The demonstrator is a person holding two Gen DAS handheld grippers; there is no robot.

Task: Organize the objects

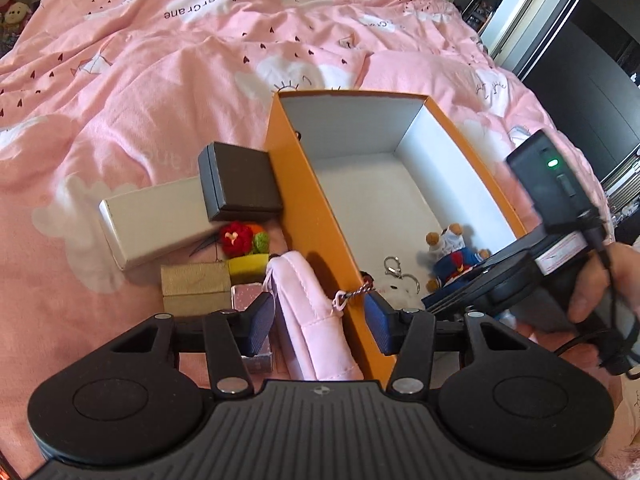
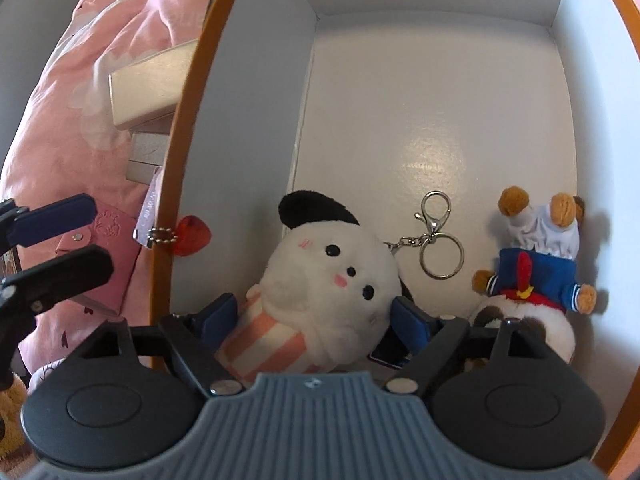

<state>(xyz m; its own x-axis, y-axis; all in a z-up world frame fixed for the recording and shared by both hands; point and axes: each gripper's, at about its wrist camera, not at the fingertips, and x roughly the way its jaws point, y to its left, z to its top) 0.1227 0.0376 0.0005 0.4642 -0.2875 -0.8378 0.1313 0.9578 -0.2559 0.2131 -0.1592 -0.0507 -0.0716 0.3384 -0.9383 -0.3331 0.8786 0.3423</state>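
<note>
Left wrist view: the left gripper [image 1: 318, 322] stands open astride a pink pouch [image 1: 316, 320] beside the orange box [image 1: 308, 208]; the pink bedding [image 1: 140, 80] reads "Paper Crane" (upside down, upper centre). Right wrist view: the right gripper [image 2: 314, 320], spread inside the box, flanks a white plush [image 2: 332, 276] lower centre; whether its pads touch, I cannot tell.

A home bedroom: pink printed duvet [image 1: 200, 64] over a bed, stuffed toys [image 1: 14, 8] at its far corner.
</note>
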